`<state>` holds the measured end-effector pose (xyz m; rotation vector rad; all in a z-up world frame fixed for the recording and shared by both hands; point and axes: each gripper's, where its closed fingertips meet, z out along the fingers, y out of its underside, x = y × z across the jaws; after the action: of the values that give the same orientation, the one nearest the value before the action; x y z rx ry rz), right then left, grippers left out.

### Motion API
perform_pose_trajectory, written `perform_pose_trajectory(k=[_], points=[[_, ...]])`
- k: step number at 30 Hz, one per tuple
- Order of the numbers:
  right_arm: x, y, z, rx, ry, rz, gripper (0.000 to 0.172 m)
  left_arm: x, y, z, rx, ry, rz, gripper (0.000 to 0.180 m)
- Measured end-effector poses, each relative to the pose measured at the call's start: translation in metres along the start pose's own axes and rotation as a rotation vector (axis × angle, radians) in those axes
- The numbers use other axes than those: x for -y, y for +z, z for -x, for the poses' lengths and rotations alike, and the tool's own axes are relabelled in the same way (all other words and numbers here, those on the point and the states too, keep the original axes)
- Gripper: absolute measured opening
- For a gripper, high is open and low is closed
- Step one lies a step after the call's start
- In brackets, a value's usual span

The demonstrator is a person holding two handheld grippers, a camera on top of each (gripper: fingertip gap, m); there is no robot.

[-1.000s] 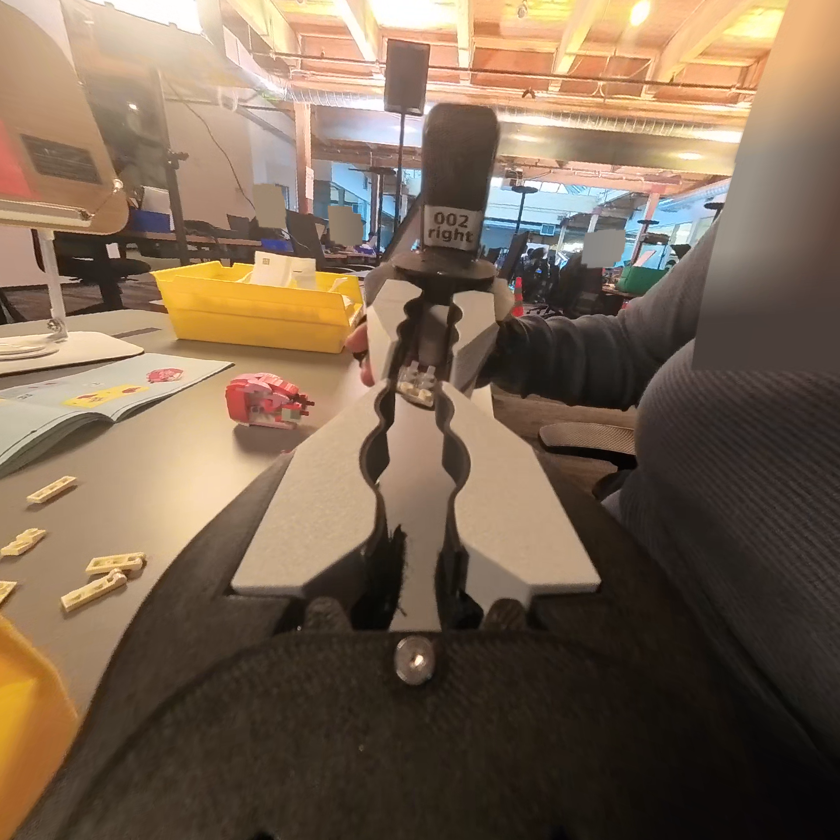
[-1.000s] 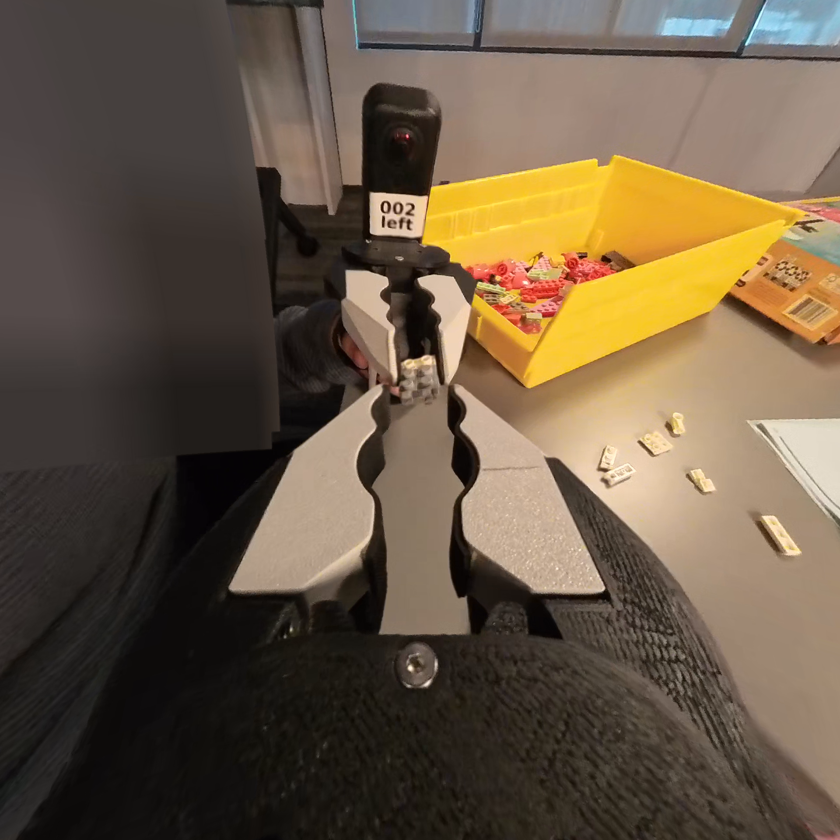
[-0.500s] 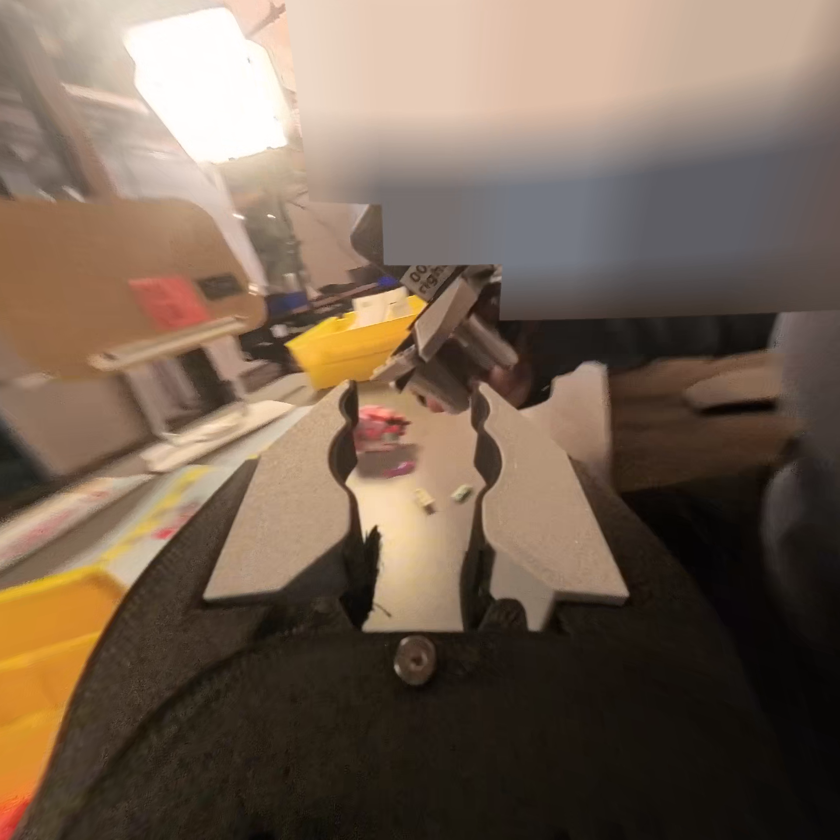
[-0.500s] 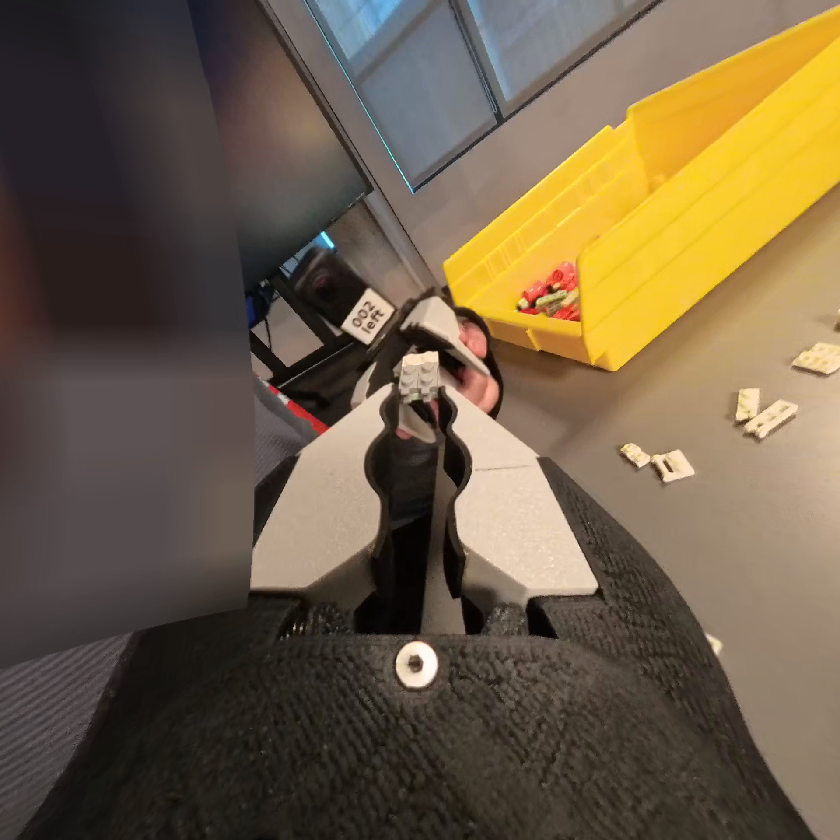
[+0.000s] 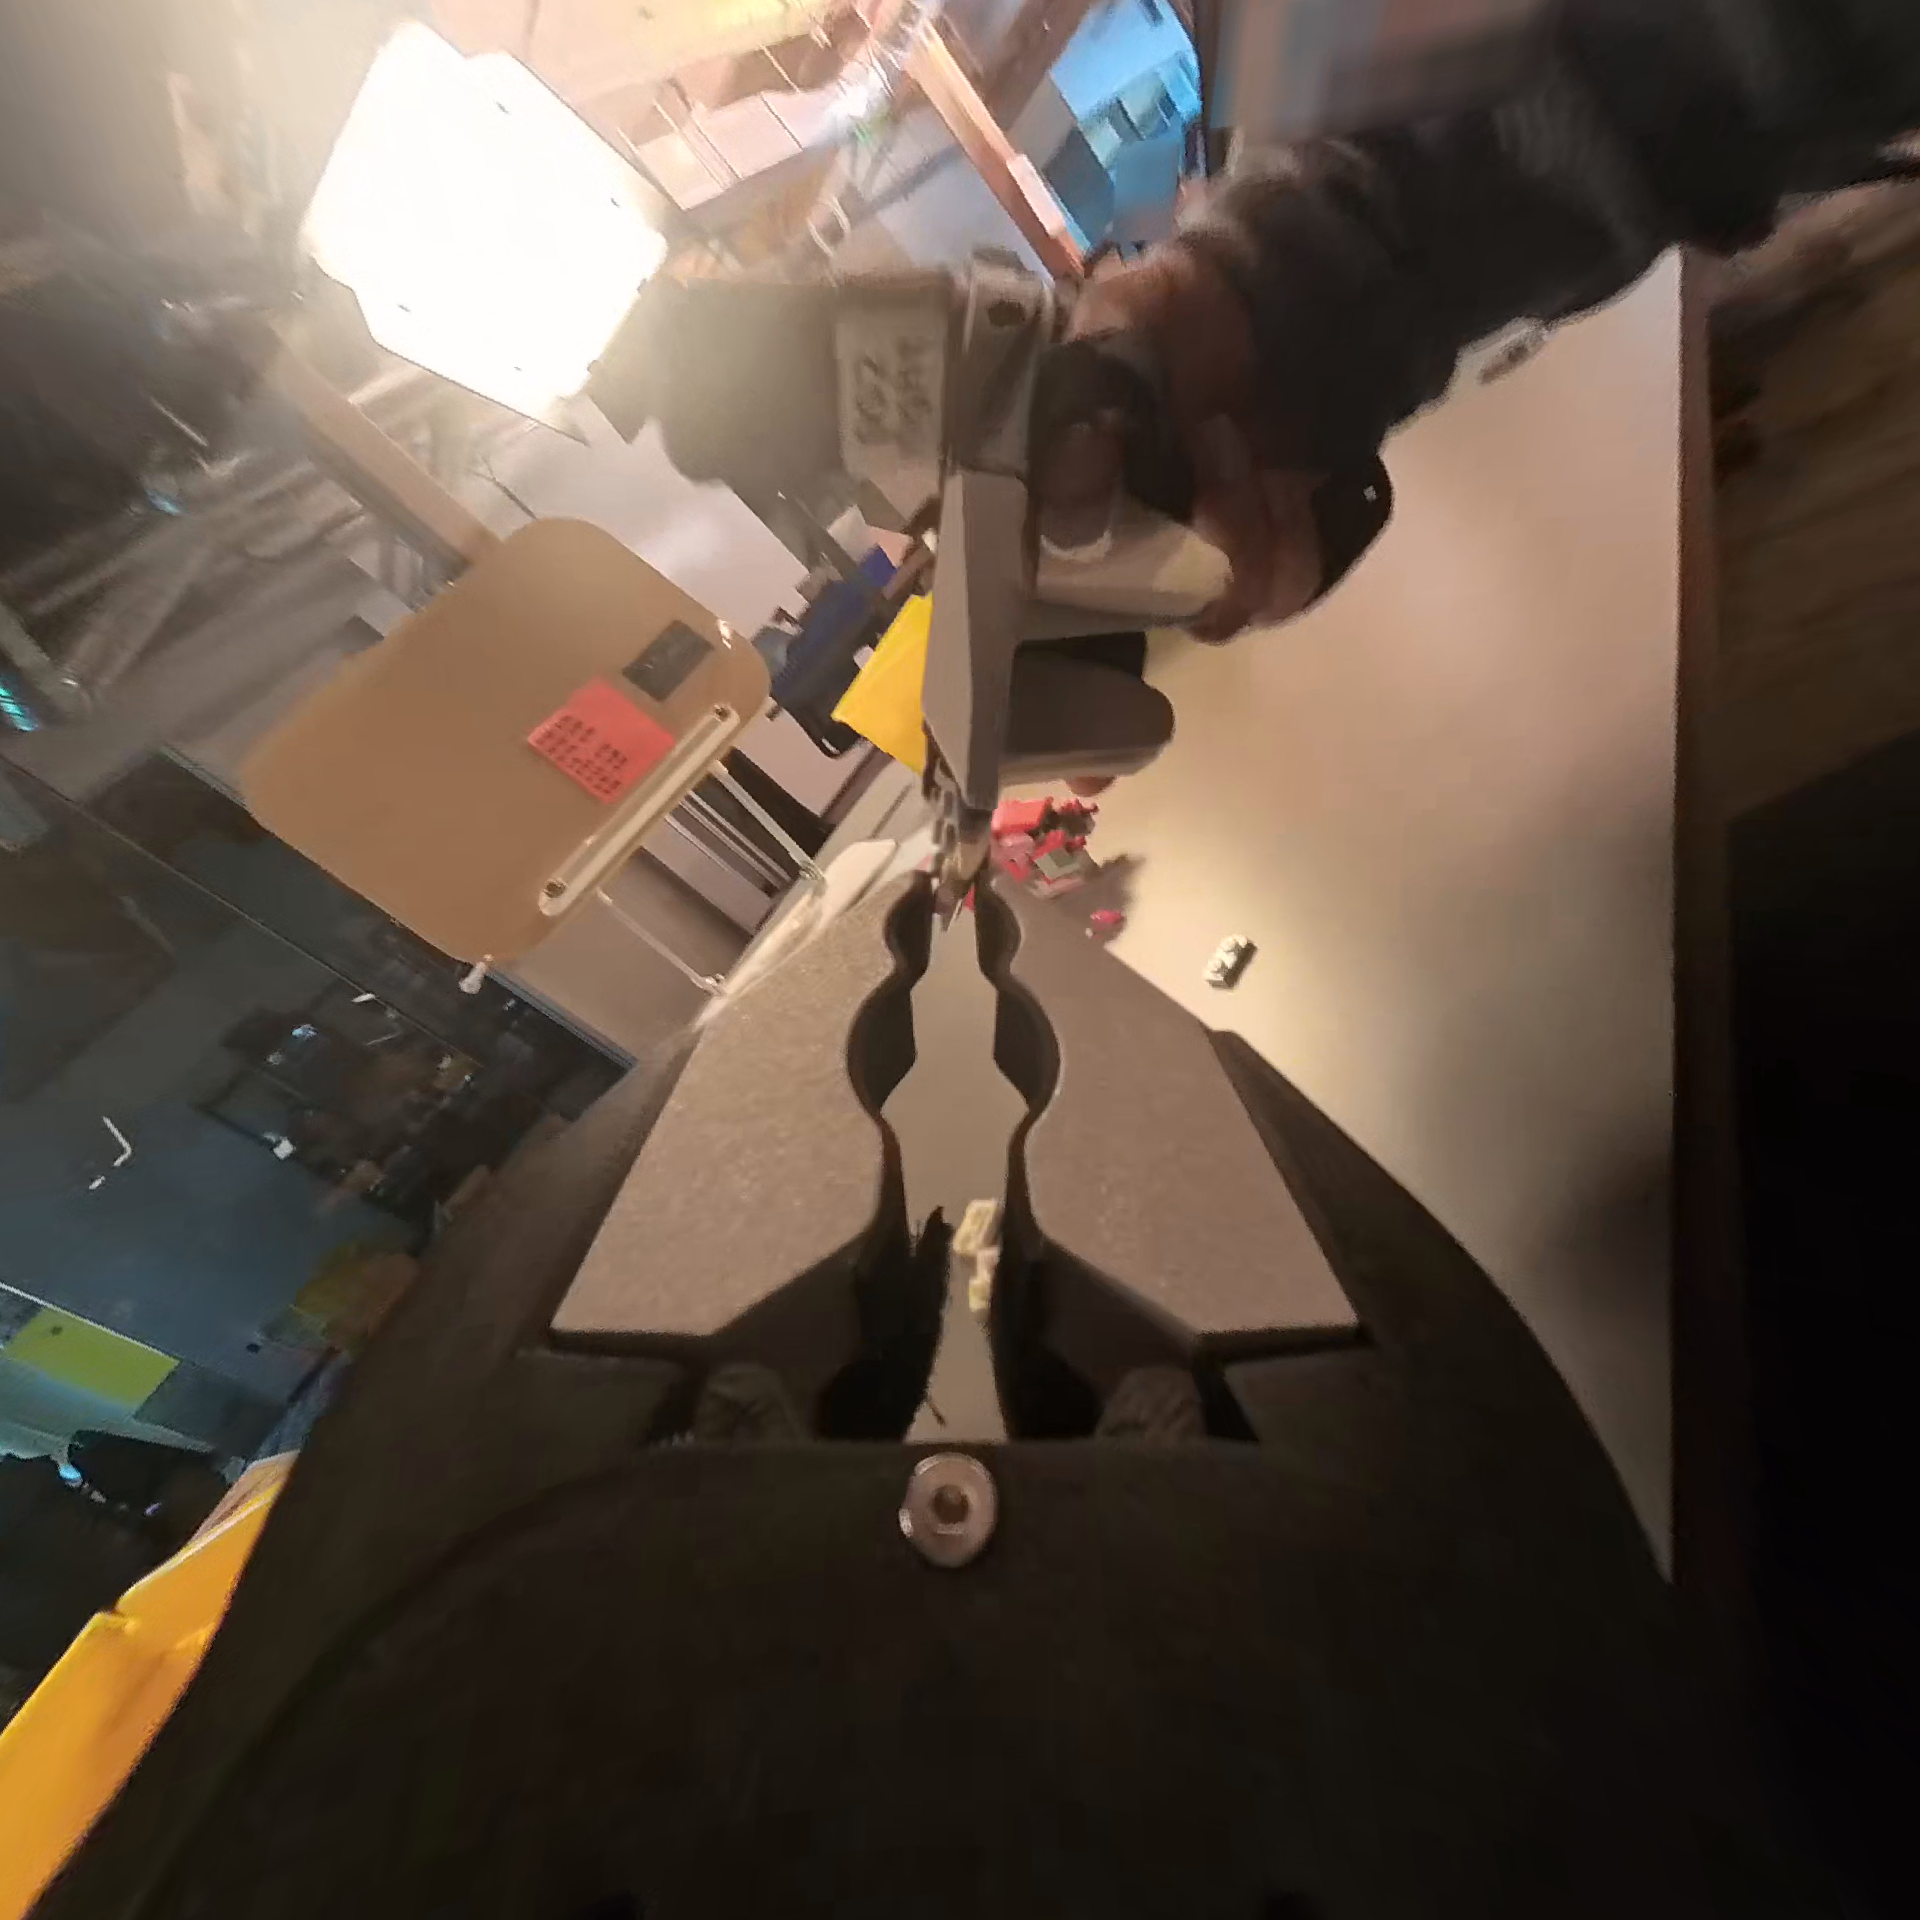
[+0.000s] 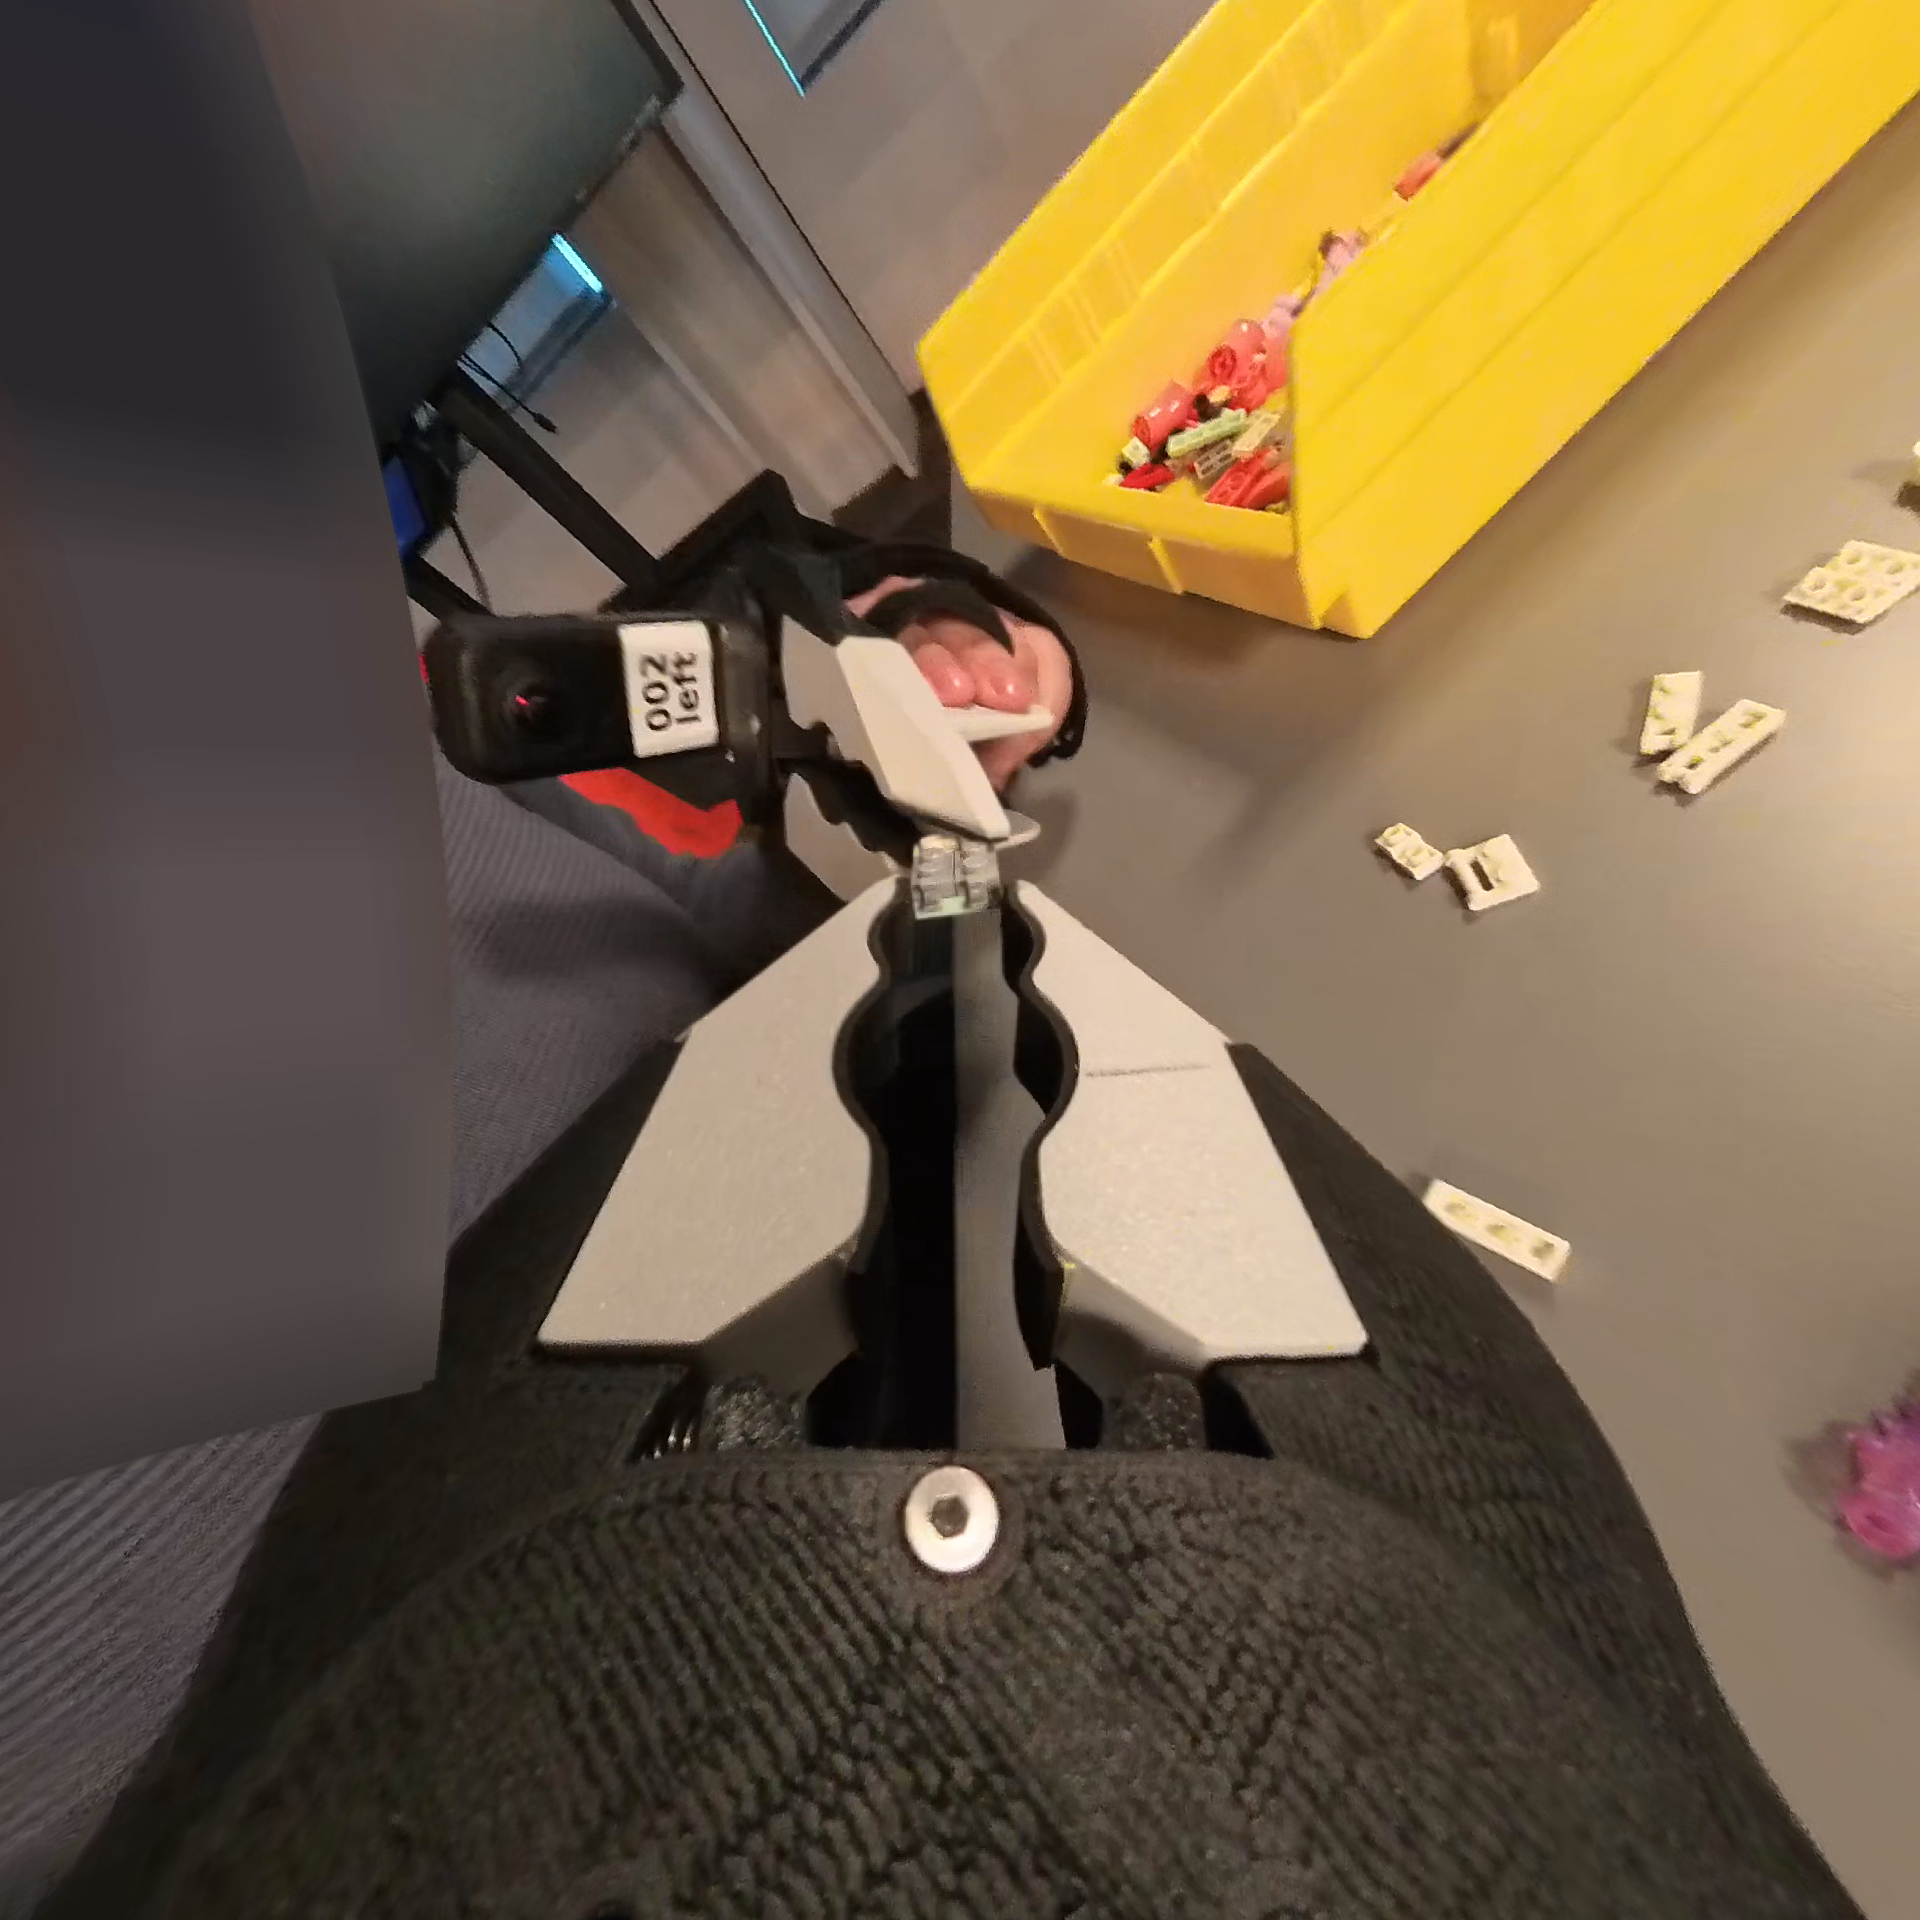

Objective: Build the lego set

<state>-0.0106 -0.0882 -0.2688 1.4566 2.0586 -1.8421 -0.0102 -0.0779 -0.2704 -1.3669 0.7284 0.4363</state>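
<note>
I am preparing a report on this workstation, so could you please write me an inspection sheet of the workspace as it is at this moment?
Surface: dark grey table, mostly bare.
Job's things: small grey brick piece in the air between the two grippers; yellow bin with red and pink bricks inside.
Clutter: cream flat pieces scattered on the table; red brick model; purple object, blurred.
Grippers: right gripper closed on the brick piece; left gripper nearly closed, tips at the same piece, grip unclear.
Cables: dark cable near a desk leg.
Surroundings: tan board on a stand; second yellow bin; bright ceiling light.
</note>
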Motion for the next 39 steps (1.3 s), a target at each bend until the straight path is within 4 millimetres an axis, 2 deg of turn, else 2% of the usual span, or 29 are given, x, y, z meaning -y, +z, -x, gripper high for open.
perform_pose_trajectory(k=[2,3,4,6,11,14,19,22,24,25,26,28,32,39], points=[[-0.002,-0.001,-0.007,-0.080,-0.083,0.023,0.019,-0.005,0.003,-0.003,-0.019,0.002,0.027,0.006],[-0.002,-0.002,-0.012,-0.140,-0.162,0.034,0.031,-0.007,0.004,-0.004,-0.025,0.001,0.040,0.006],[-0.001,-0.003,-0.016,-0.202,-0.266,0.053,0.040,-0.010,0.005,-0.004,-0.025,0.002,0.058,0.006],[-0.004,-0.004,-0.021,-0.329,-0.510,0.134,0.046,-0.016,0.007,-0.008,-0.045,0.000,0.093,0.006],[-0.019,-0.003,-0.034,-0.589,-1.092,0.498,0.038,-0.026,0.011,-0.019,-0.106,0.023,0.152,0.006],[-0.028,-0.002,-0.039,-0.629,-1.284,0.676,0.031,-0.031,0.012,-0.023,-0.130,0.022,0.185,0.006],[-0.036,0.001,-0.047,-0.649,-1.428,0.812,0.026,-0.031,0.012,-0.024,-0.150,-0.019,0.187,0.006],[-0.030,0.001,-0.049,-0.693,-1.513,0.825,0.008,-0.033,0.012,-0.027,-0.172,-0.054,0.194,0.006],[-0.026,0.000,-0.050,-0.719,-1.551,0.818,0.007,-0.030,0.013,-0.024,-0.186,-0.191,0.178,0.013],[-0.024,0.000,-0.050,-0.725,-1.561,0.807,0.007,-0.026,0.012,-0.019,-0.190,-0.285,0.153,0.031],[-0.023,0.000,-0.050,-0.734,-1.572,0.796,0.007,-0.021,0.010,-0.014,-0.194,-0.381,0.115,0.040],[-0.018,0.000,-0.047,-0.761,-1.612,0.763,0.007,-0.014,0.005,-0.002,-0.197,-0.543,0.037,0.044],[-0.004,0.000,-0.041,-0.829,-1.674,0.694,0.007,-0.009,0.000,0.007,-0.239,-0.733,-0.041,0.042],[0.007,-0.001,-0.041,-0.893,-1.705,0.652,0.007,-0.007,0.005,0.009,-0.260,-0.869,-0.060,0.024]])
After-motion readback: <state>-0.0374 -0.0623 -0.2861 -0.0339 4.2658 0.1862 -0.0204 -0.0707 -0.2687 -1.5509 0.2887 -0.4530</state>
